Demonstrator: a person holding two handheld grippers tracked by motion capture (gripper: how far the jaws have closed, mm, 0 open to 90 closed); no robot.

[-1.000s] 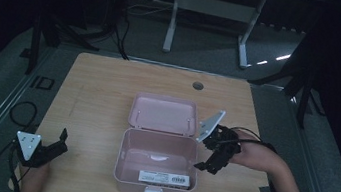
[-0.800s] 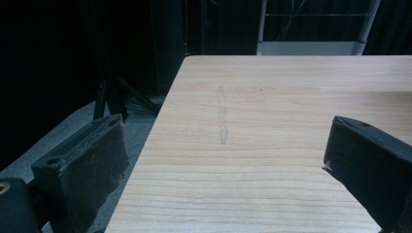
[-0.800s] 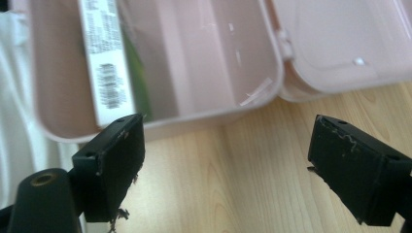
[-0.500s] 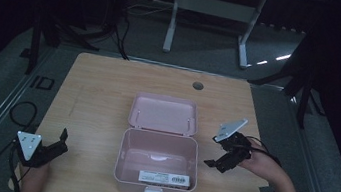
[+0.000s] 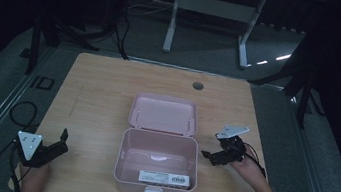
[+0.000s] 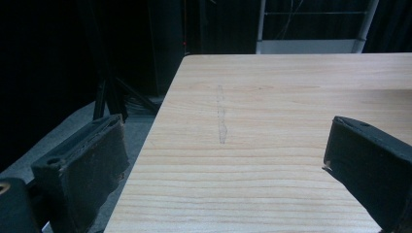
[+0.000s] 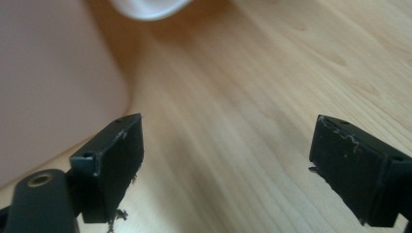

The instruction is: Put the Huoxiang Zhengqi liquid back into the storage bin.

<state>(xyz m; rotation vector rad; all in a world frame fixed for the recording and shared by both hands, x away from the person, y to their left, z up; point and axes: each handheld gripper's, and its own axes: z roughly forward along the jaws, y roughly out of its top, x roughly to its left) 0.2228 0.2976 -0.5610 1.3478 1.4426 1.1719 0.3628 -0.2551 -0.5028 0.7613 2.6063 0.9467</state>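
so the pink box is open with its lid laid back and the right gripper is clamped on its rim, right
Not quite. The pink box is open with its lid laid back, but the right gripper is not on the rim: the right gripper view shows its fingers open over bare table beside it.

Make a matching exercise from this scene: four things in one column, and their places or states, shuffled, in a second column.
Things:
1. pink box
2. left tool
3. right tool
4. round hole

Places or states:
A. open, beside the box's right wall
B. far side of the table
C. lid thrown back, label at its front
D. open, at the table's near left corner

Pairs: 1-C, 2-D, 3-A, 4-B
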